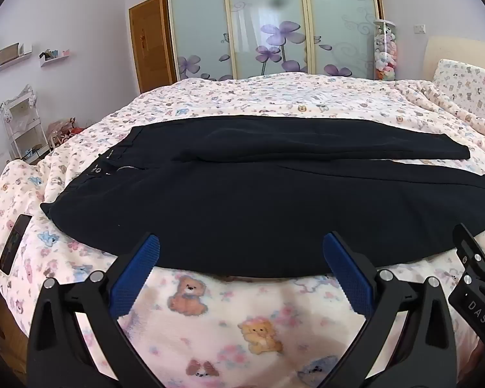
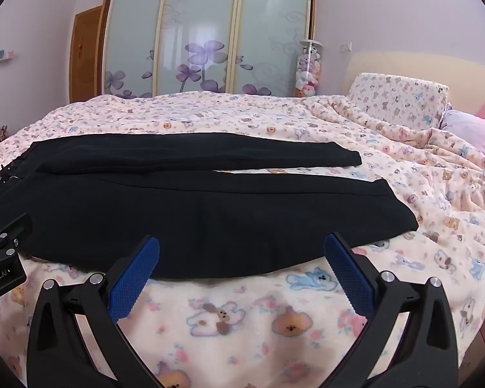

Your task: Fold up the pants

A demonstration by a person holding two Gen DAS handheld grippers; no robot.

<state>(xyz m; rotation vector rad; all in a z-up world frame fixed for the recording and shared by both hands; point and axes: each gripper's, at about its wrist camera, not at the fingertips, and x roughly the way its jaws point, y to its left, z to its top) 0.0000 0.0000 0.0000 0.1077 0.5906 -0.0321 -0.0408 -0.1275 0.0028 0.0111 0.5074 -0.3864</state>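
Dark navy pants (image 1: 258,200) lie flat across the bed, waistband to the left, both legs stretched to the right with a thin gap between them. My left gripper (image 1: 241,242) hovers open at the near edge of the pants, blue pads wide apart, nothing between them. In the right wrist view the same pants (image 2: 210,213) spread out ahead, leg ends at the right. My right gripper (image 2: 241,242) is open over the near hem edge, holding nothing. Each gripper shows at the side of the other's view: the right gripper (image 1: 475,278) and the left gripper (image 2: 3,252).
The bed wears a pink bear-print blanket (image 1: 229,320). A phone (image 1: 14,244) lies on it at the left. A pillow (image 2: 401,100) and headboard sit at the far right. Behind are a floral sliding wardrobe (image 1: 271,26), a white rack (image 1: 24,126) and a tube of plush toys (image 2: 308,71).
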